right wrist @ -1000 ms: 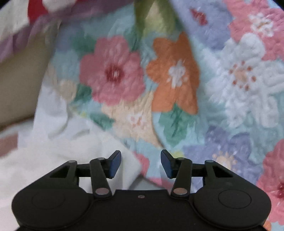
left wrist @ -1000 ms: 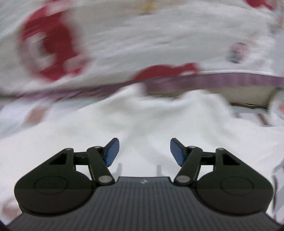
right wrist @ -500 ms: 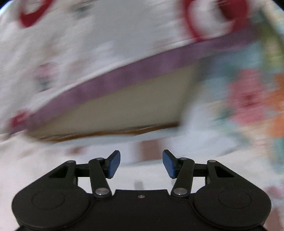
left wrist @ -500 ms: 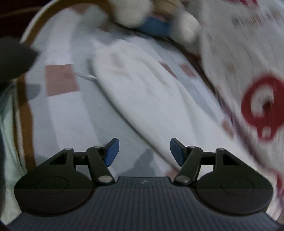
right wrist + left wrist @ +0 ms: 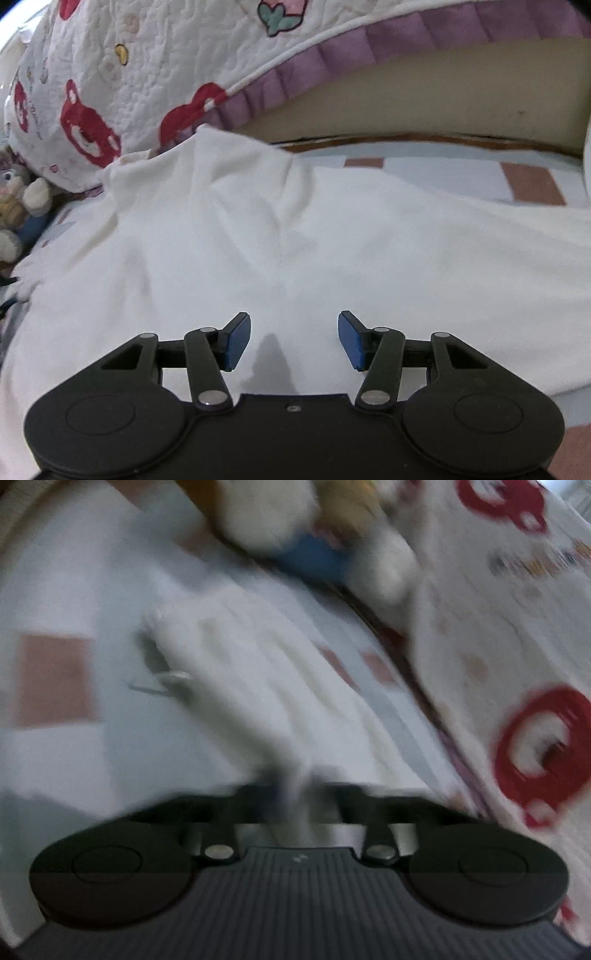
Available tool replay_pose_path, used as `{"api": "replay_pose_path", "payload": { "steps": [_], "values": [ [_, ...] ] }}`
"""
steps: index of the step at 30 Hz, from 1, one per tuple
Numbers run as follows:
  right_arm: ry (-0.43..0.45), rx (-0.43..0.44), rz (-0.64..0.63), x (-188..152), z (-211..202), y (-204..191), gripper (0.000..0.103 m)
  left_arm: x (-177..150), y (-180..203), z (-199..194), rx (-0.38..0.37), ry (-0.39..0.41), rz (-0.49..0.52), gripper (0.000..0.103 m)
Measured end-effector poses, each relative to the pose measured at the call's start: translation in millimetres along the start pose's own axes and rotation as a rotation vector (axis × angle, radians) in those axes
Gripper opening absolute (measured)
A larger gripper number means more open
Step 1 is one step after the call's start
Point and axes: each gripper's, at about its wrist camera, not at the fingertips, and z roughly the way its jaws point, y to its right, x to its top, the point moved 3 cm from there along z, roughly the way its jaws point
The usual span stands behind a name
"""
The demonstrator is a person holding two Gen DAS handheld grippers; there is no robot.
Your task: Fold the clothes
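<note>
Left tool (image 5: 295, 797): a second ago apart over the white garment (image 5: 258, 686), now clamped, apparently on its near edge; view blurred. Right tool (image 5: 294, 339) apart, empty, above the same garment spread on the bed (image 5: 436, 166). First corner taken; fold can start.

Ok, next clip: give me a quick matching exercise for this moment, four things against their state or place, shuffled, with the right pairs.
Things:
1. left gripper
2. right gripper
3. white garment
4. stuffed toy

States or places:
A. open, hovering over the cloth with nothing between its pads
B. spread out on the checked sheet
C. shut on a fold of white cloth
D. lying at the foot of the white quilt with red bears

Pairs: 1-C, 2-A, 3-B, 4-D
</note>
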Motion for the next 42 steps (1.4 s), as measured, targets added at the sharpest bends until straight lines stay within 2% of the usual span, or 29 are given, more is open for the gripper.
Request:
{"api": "replay_pose_path", "payload": {
  "steps": [2,4,5,6,7,9,10,12,13,16,19,22,24,27,32,34,36,39,42],
  "values": [
    [-0.034,0.013,-0.026,-2.9,-6.4,-4.2,0.058,10.6,9.5,-3.7,0.056,0.024,0.087,0.005],
    [-0.061,0.009,-0.05,-6.1,-10.6,-5.7,0.058,20.1,24.6,-24.0,0.107,0.135,0.233,0.006],
    [-0.072,0.006,-0.058,-7.9,-12.5,-6.1,0.058,21.6,30.9,-31.5,0.133,0.166,0.286,0.006],
    [-0.075,-0.003,-0.051,-10.2,-13.8,-5.0,0.058,18.0,33.8,-30.2,0.172,0.134,0.298,0.006],
    [-0.078,-0.012,-0.045,-12.5,-15.0,-3.9,0.058,14.4,36.6,-29.0,0.212,0.101,0.309,0.012],
    [-0.08,-0.035,-0.036,-17.9,-16.4,-2.2,0.058,6.8,41.9,-27.6,0.285,0.037,0.33,0.031],
    [-0.078,-0.044,-0.037,-20.5,-16.3,-2.2,0.058,1.4,44.7,-31.4,0.296,0.014,0.339,0.042],
    [-0.068,-0.047,-0.033,-25.1,-16.9,-2.0,0.059,-11.8,57.8,-49.1,0.244,-0.007,0.384,0.044],
    [-0.06,-0.047,-0.031,-26.3,-16.7,-2.0,0.059,-19.0,68.7,-59.7,0.183,-0.029,0.429,0.04],
    [-0.042,-0.059,-0.032,-27.6,-16.2,-2.7,0.059,-51.3,106.3,-97.4,0.001,-0.08,0.581,0.039],
    [-0.007,-0.046,-0.019,-27.5,-24.3,-9.7,0.058,-89.9,128.9,-136.7,-0.109,-0.152,0.721,0.039],
    [0.034,-0.016,0.024,-28.8,-34.3,-16.7,0.058,-134.2,132.2,-172.0,-0.097,-0.27,0.918,0.039],
    [0.027,-0.019,0.06,-33.6,-38.9,-22.7,0.058,-153.9,127.4,-192.6,-0.011,-0.287,1.078,0.039],
    [0.001,0.006,0.055,-46.1,-50.8,-38.2,0.058,-175.0,117.2,-231.3,0.036,-0.31,1.235,0.039],
    [0.052,0.266,0.152,-50.5,-93.0,-50.3,0.058,-165.1,105.9,-284.8,0.074,-0.335,1.268,0.042],
    [0.03,0.361,0.203,-48.1,-104.8,-52.6,0.058,-163.6,105.1,-296.0,0.053,-0.341,1.267,0.042],
    [-0.015,0.424,0.193,-50.6,-119.6,-63.3,0.058,-170.2,103.5,-306.7,0.008,-0.372,1.263,0.043],
    [-0.073,0.488,0.124,-65.3,-148.5,-79.1,0.059,-194.5,105.9,-311.9,-0.055,-0.464,1.264,0.049],
    [-0.127,0.455,0.007,-87.0,-180.0,-87.8,0.061,-223.9,114.0,-308.7,-0.085,-0.524,1.314,0.051]
  ]
}}
